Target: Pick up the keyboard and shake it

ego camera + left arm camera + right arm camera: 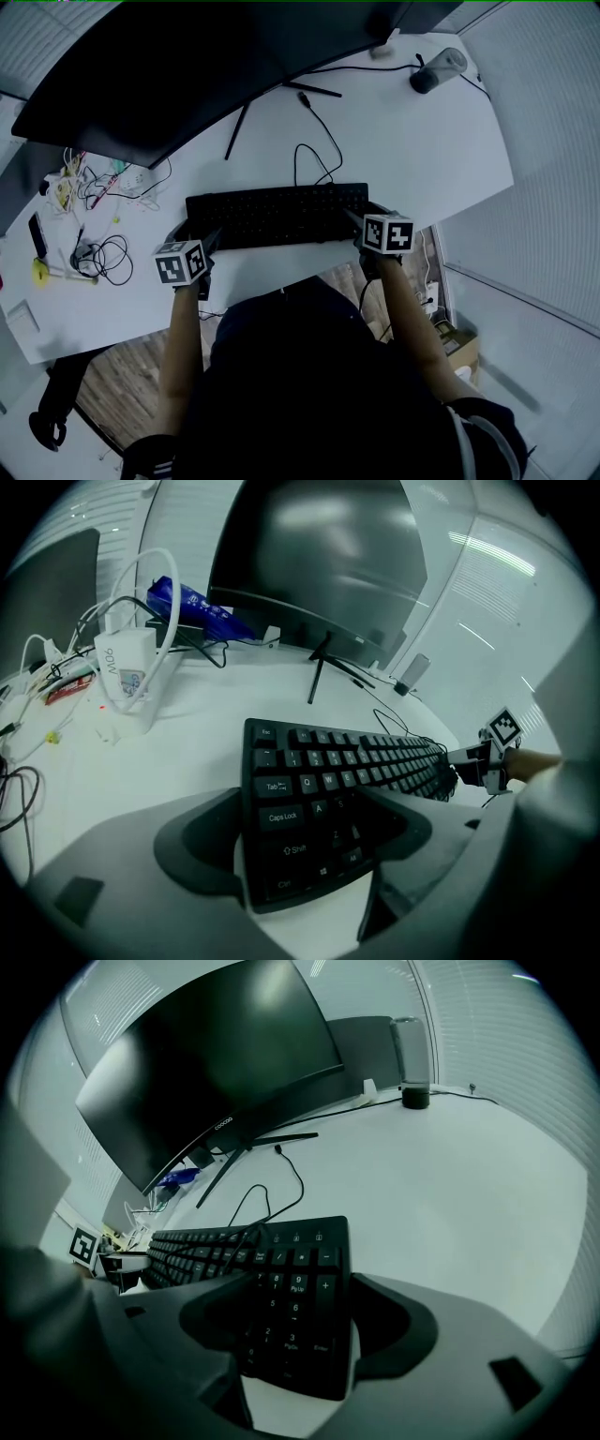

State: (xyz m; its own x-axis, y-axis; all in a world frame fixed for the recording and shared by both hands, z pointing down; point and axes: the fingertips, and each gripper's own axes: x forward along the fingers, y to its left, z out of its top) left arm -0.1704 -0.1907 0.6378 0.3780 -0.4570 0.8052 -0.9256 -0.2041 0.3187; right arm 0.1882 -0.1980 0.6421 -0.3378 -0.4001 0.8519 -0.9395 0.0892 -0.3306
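White and wide, the table (422, 141) fills most of what we see, and its right side has a curved edge. Pale striped walls (553, 216) stand round it. A wood floor (112, 384) shows below the table's near edge.

A big dark screen (187, 66) stands at the back on thin black legs. Near the far right corner lies a small grey tube-shaped thing (439, 70) with a wire. On the left side we see a mess of wires (103, 253), a white plug box (127, 667), a blue packet (192, 602) and a little yellow thing (39, 270).

The black keyboard (277, 216) lies flat on the table, close to the near edge, in front of the screen. Its thin black cord (314, 159) loops away toward the screen.

We hold a gripper at each end of the keyboard. The left gripper (199, 236) has its jaws wide apart, and the keyboard's left end sits between them. The right gripper (364, 220) has its jaws wide apart too, with the number-key end between them. We do not see either one squeezing the keyboard.
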